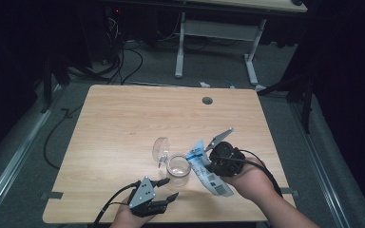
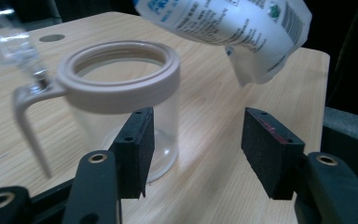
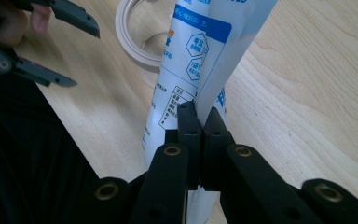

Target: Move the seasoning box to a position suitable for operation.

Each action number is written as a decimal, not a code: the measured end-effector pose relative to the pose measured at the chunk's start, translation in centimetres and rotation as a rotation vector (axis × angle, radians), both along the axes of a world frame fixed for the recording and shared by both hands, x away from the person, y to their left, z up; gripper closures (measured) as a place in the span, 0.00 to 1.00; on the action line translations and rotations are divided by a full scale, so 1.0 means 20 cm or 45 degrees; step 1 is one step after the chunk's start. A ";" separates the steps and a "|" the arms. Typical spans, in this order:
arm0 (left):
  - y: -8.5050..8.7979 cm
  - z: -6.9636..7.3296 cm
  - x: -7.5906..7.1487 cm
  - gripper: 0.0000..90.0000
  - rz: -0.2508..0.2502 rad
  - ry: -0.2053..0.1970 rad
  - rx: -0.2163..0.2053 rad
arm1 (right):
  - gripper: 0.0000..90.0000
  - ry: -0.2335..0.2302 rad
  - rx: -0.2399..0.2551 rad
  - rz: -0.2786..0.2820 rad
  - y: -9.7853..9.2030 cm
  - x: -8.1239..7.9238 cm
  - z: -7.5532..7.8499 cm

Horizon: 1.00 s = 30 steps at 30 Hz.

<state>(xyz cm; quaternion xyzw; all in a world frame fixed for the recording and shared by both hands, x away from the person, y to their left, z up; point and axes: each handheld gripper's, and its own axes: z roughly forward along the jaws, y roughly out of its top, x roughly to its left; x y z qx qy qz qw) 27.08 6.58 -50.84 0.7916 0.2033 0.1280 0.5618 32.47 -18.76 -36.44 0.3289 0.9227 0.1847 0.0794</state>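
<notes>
White pouch pinched by R gripper over jar; L gripper spread.

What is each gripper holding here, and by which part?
Right gripper pinches the white-and-blue pouch on a fold partway along it. Left gripper is open, holding nothing.

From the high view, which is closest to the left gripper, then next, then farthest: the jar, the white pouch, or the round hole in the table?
1. Jar, just up and right of the left gripper.
2. White pouch, farther right, clamped in the right gripper.
3. Round hole, near the table's far edge.
</notes>
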 end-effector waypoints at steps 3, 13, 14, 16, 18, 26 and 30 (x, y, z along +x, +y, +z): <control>-0.03 0.00 0.00 0.49 -0.017 -0.003 -0.003 | 0.99 0.000 -0.005 0.001 0.00 0.00 0.00; -0.12 0.01 -0.01 0.46 -0.052 -0.005 -0.014 | 0.99 -0.002 -0.008 -0.002 0.01 -0.01 0.02; -0.13 0.01 -0.01 0.46 -0.058 -0.002 -0.011 | 0.99 -0.005 -0.013 0.001 0.02 -0.01 0.02; -0.15 0.01 -0.01 0.46 -0.071 0.004 -0.009 | 0.99 -0.008 -0.018 0.002 0.02 -0.01 0.03; -0.17 0.01 -0.01 0.46 -0.079 0.003 -0.004 | 0.99 -0.007 -0.022 0.001 0.03 -0.02 0.04; -0.26 0.00 -0.02 0.41 -0.111 0.001 -0.005 | 0.99 -0.012 -0.020 0.021 0.08 -0.02 0.05; -0.30 -0.01 -0.01 0.40 -0.118 0.006 0.001 | 0.99 -0.003 -0.018 0.014 0.10 -0.03 0.05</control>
